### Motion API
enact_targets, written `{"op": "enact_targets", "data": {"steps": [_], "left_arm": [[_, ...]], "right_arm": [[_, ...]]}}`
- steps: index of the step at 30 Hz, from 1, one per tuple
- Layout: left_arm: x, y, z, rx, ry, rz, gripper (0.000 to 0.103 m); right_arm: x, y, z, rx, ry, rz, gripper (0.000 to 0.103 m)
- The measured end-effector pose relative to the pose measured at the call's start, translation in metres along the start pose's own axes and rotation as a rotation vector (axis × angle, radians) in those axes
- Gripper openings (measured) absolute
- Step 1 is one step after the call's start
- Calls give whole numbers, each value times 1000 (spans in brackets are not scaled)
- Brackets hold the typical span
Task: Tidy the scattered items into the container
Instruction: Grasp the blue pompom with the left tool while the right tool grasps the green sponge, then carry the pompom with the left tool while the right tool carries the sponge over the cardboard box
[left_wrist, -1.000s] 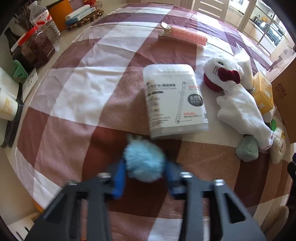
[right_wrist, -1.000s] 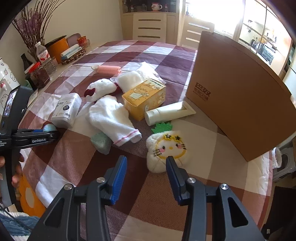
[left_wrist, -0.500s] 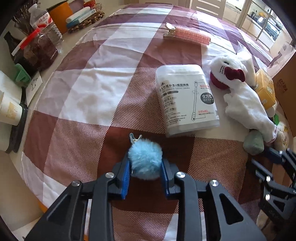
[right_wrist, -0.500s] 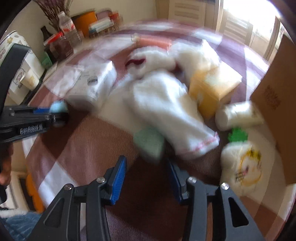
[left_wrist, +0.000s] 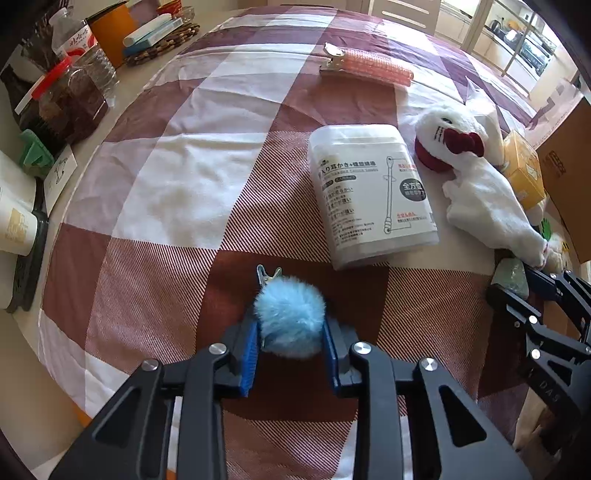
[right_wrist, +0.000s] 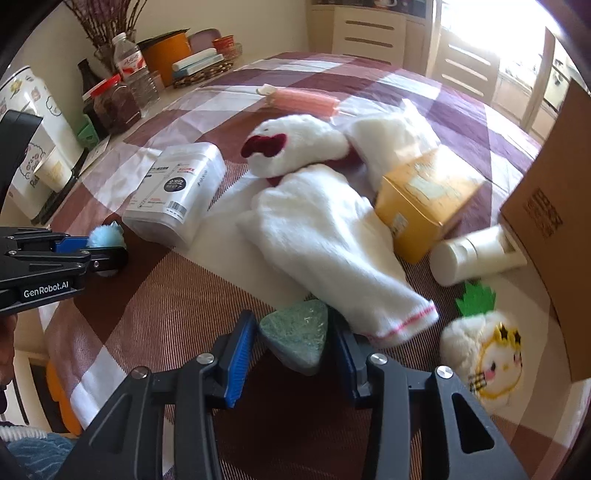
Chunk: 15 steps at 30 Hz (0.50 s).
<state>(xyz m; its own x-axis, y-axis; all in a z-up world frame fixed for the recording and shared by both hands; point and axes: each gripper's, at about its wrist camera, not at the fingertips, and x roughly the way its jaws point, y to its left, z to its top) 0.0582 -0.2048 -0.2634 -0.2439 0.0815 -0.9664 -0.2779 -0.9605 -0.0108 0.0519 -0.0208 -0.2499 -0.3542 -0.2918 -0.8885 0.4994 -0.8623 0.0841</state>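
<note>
The left gripper (left_wrist: 291, 328) is pointing steeply down at the checked cloth (left_wrist: 177, 177), its two blue pads clamping a fluffy blue pom-pom (left_wrist: 290, 317); a small metal clip (left_wrist: 267, 275) is sticking out from the far side of the pom-pom. The right gripper (right_wrist: 291, 339) is also pointing down, and its jaws are closing around a green triangular sponge (right_wrist: 295, 332) that is lying on the cloth between them; whether the pads are already pressing on it cannot be told. Just beyond the sponge, a white plush mitten (right_wrist: 325, 236) is lying with its cuff near the right-hand pad. To the left of the mitten, a white cotton swab box (right_wrist: 175, 192) is lying flat. Right of the mitten, a yellow carton (right_wrist: 424, 199) and a cream tube (right_wrist: 472, 254) are sitting close together, with a round plush cat face (right_wrist: 487, 354) nearer the camera. The cardboard box (right_wrist: 561, 206) is standing at the right edge, touching the tube. Farther back, a pink hair roller (right_wrist: 303, 101) is lying alone on the cloth.
</note>
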Motion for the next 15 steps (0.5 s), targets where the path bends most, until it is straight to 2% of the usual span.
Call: {"op": "enact_targets", "data": {"steps": [3,10,15], "left_arm": [[-4,3,0,-3,3,-8,27],[-15,18,2,-20,-3,-21,27],[-17,24,6,-23,-10,-40,26]], "right_arm": [[-7,-4,-2,22,2,4,42],[-21,-5,-2,7,5,-48,42],[-20,-4,0,20,3,-39,42]]}}
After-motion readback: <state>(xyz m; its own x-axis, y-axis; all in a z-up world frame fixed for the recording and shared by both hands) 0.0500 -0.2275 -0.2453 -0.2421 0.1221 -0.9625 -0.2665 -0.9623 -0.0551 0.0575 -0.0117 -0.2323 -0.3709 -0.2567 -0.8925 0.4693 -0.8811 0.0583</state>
